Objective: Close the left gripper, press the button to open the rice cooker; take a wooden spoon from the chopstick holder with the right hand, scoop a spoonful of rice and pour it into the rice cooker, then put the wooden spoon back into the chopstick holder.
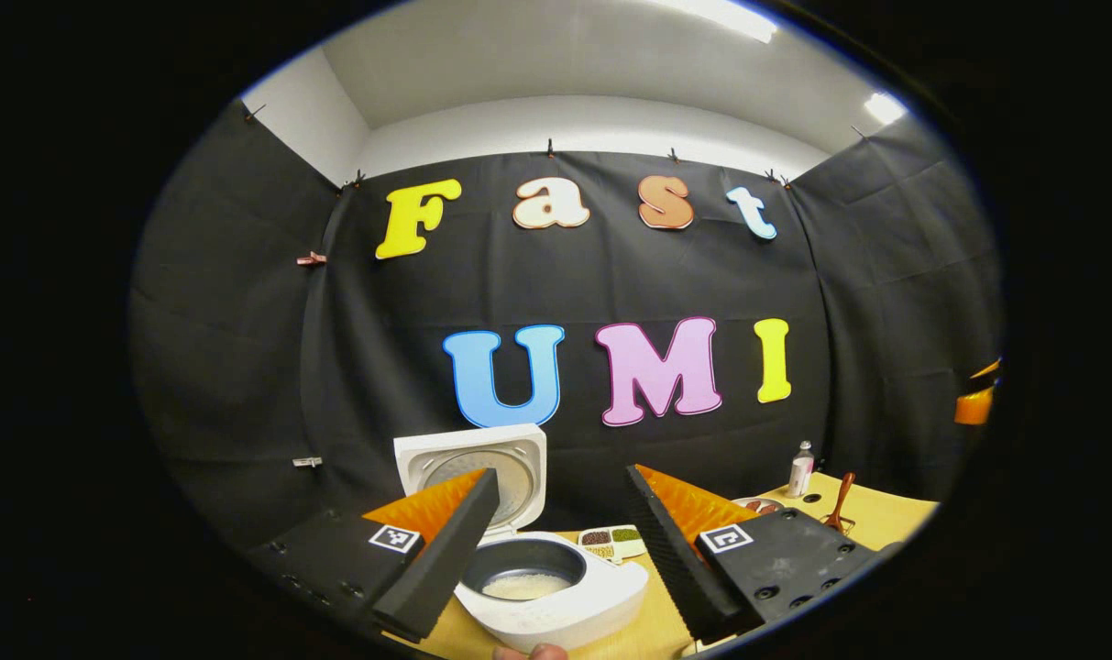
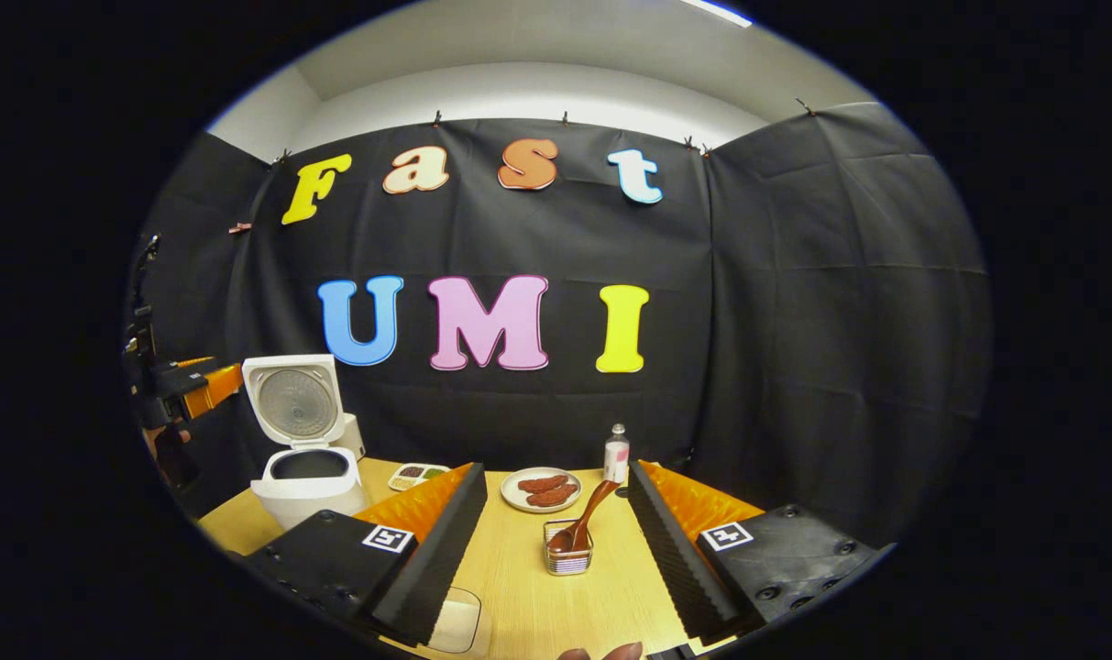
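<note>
The rice cooker (image 2: pixel 303 438) stands open with rice inside; the wooden spoon (image 2: pixel 581 527) leans in the chopstick holder (image 2: pixel 568 558). Both jaws gape wide, empty; a stray nudge could tip the holder on the table (image 2: pixel 528 596)

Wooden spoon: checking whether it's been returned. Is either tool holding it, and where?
Nothing is held. Both tools are open; the wooden spoon stands in the chopstick holder, bowl down.

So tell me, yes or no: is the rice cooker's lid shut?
No. The rice cooker has its lid standing upright, leaving the inner pot exposed.
</note>
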`<state>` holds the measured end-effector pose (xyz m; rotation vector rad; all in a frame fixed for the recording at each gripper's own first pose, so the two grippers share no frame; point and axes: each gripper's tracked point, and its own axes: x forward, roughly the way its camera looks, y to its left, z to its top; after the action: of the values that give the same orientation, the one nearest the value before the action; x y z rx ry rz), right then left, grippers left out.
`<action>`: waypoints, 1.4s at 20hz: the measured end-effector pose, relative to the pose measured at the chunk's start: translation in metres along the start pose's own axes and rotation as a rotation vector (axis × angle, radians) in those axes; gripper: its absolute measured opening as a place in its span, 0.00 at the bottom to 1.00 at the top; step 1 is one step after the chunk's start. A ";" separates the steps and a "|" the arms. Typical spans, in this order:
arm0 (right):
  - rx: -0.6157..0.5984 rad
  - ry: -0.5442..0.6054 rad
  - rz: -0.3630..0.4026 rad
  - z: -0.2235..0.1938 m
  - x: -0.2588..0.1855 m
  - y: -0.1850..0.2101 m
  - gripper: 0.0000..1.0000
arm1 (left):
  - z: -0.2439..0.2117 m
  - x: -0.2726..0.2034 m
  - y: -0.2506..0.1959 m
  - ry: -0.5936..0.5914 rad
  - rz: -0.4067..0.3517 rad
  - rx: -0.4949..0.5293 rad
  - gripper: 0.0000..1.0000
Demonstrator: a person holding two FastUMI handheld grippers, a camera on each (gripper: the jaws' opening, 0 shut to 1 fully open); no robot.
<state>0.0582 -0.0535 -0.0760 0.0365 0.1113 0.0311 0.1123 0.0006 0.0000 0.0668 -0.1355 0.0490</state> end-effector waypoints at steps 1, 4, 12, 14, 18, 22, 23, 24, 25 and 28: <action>0.000 0.008 0.017 -0.004 0.010 -0.002 0.98 | 0.001 -0.009 -0.008 -0.004 0.004 0.003 0.95; 0.007 0.039 0.058 -0.022 0.043 -0.009 0.98 | 0.000 -0.029 -0.032 -0.001 -0.009 0.020 0.94; 0.163 0.193 0.079 -0.103 0.138 -0.047 0.98 | -0.045 -0.043 -0.069 0.110 -0.002 0.005 0.96; 0.193 0.221 0.090 -0.123 0.158 -0.052 0.98 | -0.058 -0.044 -0.071 0.138 0.013 0.009 0.96; 0.176 0.272 0.102 -0.163 0.201 -0.053 0.98 | -0.082 -0.048 -0.084 0.193 0.030 -0.015 0.96; 0.212 0.337 0.067 -0.203 0.228 -0.060 0.99 | -0.090 -0.051 -0.085 0.206 0.059 0.012 0.96; 0.231 0.341 0.064 -0.209 0.232 -0.062 0.99 | -0.089 -0.051 -0.087 0.202 0.062 0.019 0.97; 0.245 0.352 0.061 -0.215 0.237 -0.063 0.99 | -0.088 -0.051 -0.088 0.198 0.068 0.028 0.96; 0.255 0.369 0.057 -0.225 0.242 -0.063 0.99 | -0.087 -0.051 -0.089 0.193 0.070 0.035 0.96; 0.294 0.414 0.064 -0.246 0.256 -0.056 0.98 | -0.089 -0.054 -0.094 0.194 0.073 0.043 0.96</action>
<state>0.2867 -0.0922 -0.3506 0.3282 0.5283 0.0862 0.0756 -0.0894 -0.1015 0.1000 0.0567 0.1308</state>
